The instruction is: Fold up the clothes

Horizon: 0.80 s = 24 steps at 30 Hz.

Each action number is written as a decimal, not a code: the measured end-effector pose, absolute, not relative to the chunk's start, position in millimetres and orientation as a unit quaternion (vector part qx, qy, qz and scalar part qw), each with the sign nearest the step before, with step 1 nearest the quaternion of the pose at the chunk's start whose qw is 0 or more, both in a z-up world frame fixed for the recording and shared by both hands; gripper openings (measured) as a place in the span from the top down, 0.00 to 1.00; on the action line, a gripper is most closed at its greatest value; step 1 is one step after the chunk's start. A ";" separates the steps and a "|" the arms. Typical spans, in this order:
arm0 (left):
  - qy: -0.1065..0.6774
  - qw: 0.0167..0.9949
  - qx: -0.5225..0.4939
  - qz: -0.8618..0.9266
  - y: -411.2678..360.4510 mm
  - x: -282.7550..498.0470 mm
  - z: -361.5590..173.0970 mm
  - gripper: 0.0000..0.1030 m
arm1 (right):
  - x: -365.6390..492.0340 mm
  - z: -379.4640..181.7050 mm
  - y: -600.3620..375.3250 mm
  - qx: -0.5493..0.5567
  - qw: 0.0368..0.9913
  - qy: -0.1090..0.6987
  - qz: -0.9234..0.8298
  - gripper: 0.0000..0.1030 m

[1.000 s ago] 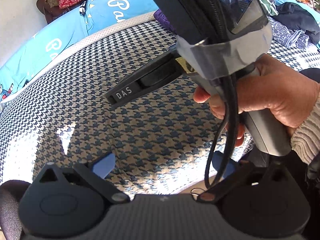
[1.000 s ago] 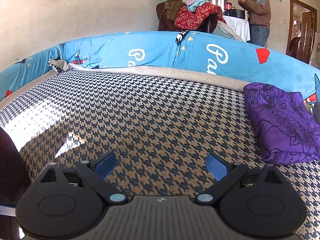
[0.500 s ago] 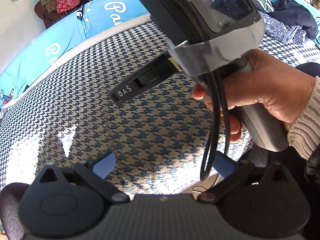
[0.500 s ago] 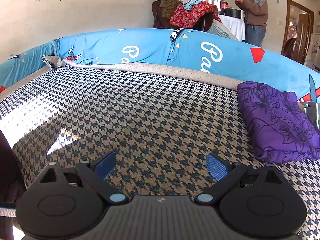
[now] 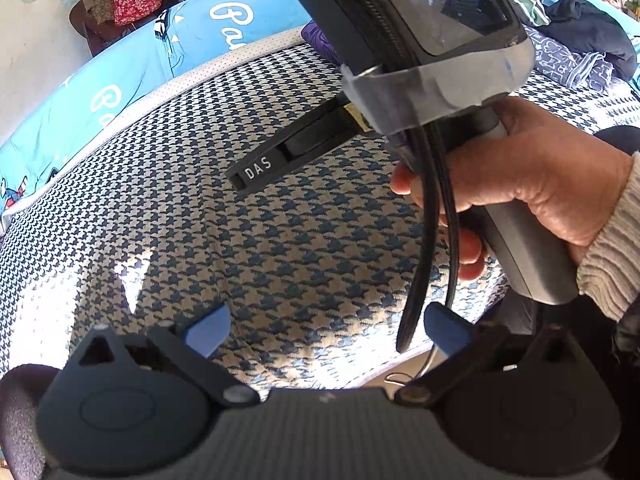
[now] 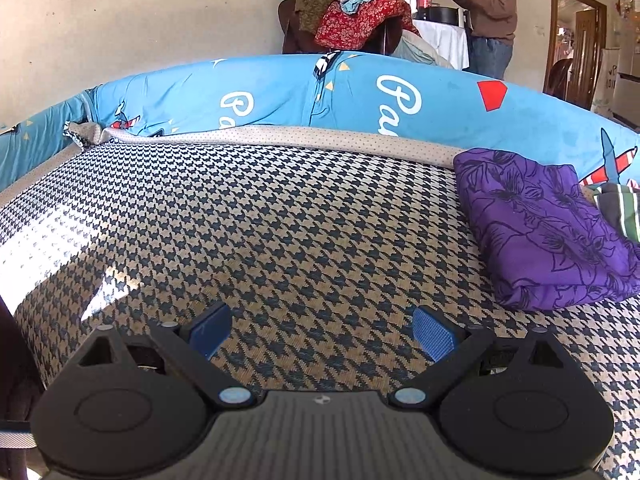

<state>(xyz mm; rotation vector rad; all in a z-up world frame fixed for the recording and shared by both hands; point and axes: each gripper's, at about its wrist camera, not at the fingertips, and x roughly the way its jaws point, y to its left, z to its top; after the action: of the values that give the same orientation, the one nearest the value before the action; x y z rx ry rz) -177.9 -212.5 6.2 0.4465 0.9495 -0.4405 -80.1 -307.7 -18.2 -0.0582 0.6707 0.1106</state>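
1. we see the left tongs point(image 5: 326, 328) spread wide apart with nothing between the blue pads, held over the near edge of the bed point(image 5: 168, 184), which is covered in a blue and cream houndstooth cloth.
2. in the left wrist view, a hand point(image 5: 532, 184) in a ribbed sleeve grips the grey handle of the other gripper device, with black cables hanging down in front of it.
3. we see the right tongs point(image 6: 322, 330) open just as wide and empty, hovering low over the same houndstooth cover.
4. along the far side of the bed runs a rolled light blue quilt point(image 6: 304, 92) with white lettering.
5. a folded purple garment point(image 6: 548, 228) with a dark floral print lies on the bed at the right, well apart from the right tongs, its far end just beside the quilt.
6. a striped green and grey cloth point(image 6: 620, 208) sits just behind the purple garment.
7. in the left wrist view, more clothes lie in a loose heap point(image 5: 580, 52) at the far right of the bed.
8. beyond the bed, a chair piled with clothes point(image 6: 352, 20) stands by the wall, and a person point(image 6: 490, 20) stands to its right.
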 end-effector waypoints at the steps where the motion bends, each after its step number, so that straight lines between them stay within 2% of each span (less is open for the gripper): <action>1: 0.451 0.842 0.209 -0.209 -211.8 -177.4 5.8 0.00 | -79.5 -18.9 -308.0 -0.028 0.942 0.331 0.052 0.06; 24: 0.475 0.834 0.185 -0.210 -201.4 -161.0 -9.0 0.00 | -73.6 -24.5 -303.2 -0.021 0.932 0.358 0.044 0.06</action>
<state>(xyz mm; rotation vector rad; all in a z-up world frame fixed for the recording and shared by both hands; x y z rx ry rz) -161.0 -201.4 -9.0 0.3920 1.0063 -0.4446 -73.6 -303.2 -24.5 -0.0437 0.7332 0.0902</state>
